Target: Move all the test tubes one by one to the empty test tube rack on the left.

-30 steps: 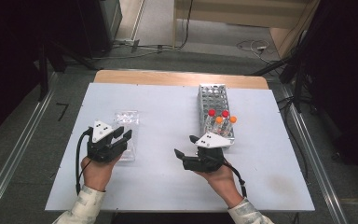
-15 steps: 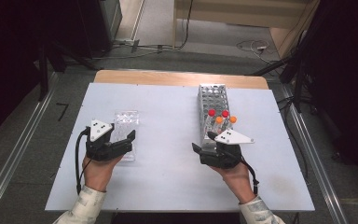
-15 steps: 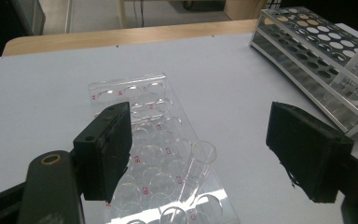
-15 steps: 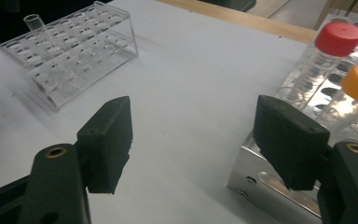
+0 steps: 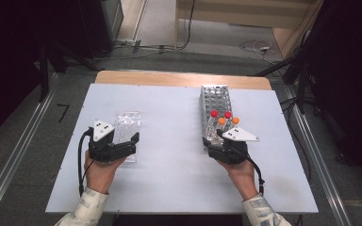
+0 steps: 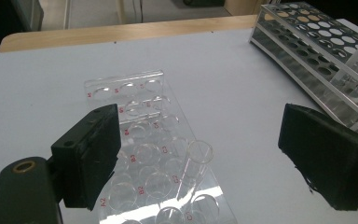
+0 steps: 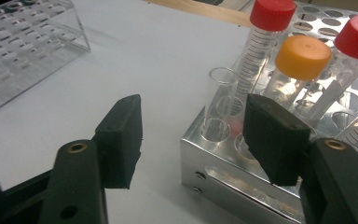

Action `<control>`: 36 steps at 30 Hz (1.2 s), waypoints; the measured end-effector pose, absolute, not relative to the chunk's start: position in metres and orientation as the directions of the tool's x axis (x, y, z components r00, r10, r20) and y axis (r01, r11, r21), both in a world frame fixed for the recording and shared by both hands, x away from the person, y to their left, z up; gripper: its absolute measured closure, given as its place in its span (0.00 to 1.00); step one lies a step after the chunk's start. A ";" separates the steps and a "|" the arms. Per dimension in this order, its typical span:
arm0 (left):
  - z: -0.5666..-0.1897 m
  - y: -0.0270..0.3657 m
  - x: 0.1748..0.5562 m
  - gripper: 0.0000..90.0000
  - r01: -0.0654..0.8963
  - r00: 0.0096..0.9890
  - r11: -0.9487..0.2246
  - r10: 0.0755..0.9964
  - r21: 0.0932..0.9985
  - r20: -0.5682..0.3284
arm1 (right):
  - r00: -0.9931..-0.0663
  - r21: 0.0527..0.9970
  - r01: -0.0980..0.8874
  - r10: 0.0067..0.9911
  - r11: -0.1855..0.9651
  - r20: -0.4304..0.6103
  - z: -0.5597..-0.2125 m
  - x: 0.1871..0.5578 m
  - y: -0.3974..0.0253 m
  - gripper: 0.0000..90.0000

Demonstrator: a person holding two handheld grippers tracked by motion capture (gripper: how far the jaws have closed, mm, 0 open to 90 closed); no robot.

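We hold our left tongs (image 5: 131,142) at the lower left of the high view, released, with the jaws spread wide over the near end of a clear well plate (image 5: 126,127) that lies flat on the white worktop (image 5: 169,141). In the left gripper view, at the lower middle of the frame, a small open glass tube (image 6: 193,169) stands tilted in one of the plate's wells, between our two jaws but touched by neither. The plate's red letters and numbers run along the rows of wells.

Our right tongs (image 5: 215,147) sit at the lower right of the high view, just at the near end of the metal tube rack (image 5: 215,96), which stretches away toward the upper middle of the frame. These tongs are also released and grasp nothing. In the right gripper view, an open, uncapped clear tube (image 7: 218,100) stands upright in the rack's near corner hole, at the middle of the frame, between the spread jaws and apart from both. Behind it, at the upper right, stand two red-capped tubes (image 7: 268,28) and an orange-capped tube (image 7: 300,60). The high view shows a second orange cap among them. At the upper left of that gripper view lies the well plate, well apart from the rack.
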State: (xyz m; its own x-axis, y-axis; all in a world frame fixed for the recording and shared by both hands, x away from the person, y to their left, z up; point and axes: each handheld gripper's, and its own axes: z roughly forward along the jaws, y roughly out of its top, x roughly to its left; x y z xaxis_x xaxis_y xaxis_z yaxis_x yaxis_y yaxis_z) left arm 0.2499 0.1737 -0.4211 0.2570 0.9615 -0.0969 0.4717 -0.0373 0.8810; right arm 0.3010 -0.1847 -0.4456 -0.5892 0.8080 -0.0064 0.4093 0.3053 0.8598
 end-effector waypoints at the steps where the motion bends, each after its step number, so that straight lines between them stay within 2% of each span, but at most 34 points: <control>1: -0.421 0.173 0.250 0.14 0.467 0.259 -0.034 0.961 0.884 -0.100 | -0.585 0.859 0.411 0.811 0.305 -0.007 -0.447 0.302 -0.185 0.43; 12: -0.420 0.171 0.248 0.12 0.460 0.270 -0.045 0.959 0.887 -0.091 | -0.561 0.867 0.414 0.828 0.276 0.005 -0.455 0.315 -0.183 0.66; 19: -0.421 0.169 0.248 0.13 0.460 0.271 -0.048 0.958 0.887 -0.089 | -0.556 0.867 0.416 0.831 0.273 0.006 -0.458 0.318 -0.183 0.75; 25: -0.421 0.169 0.248 0.13 0.459 0.275 -0.048 0.957 0.887 -0.090 | -0.551 0.866 0.420 0.834 0.273 0.004 -0.458 0.318 -0.183 0.80; 36: -0.420 0.167 0.248 0.13 0.460 0.276 -0.048 0.957 0.887 -0.092 | -0.544 0.893 0.384 0.839 0.237 0.011 -0.446 0.314 -0.187 0.81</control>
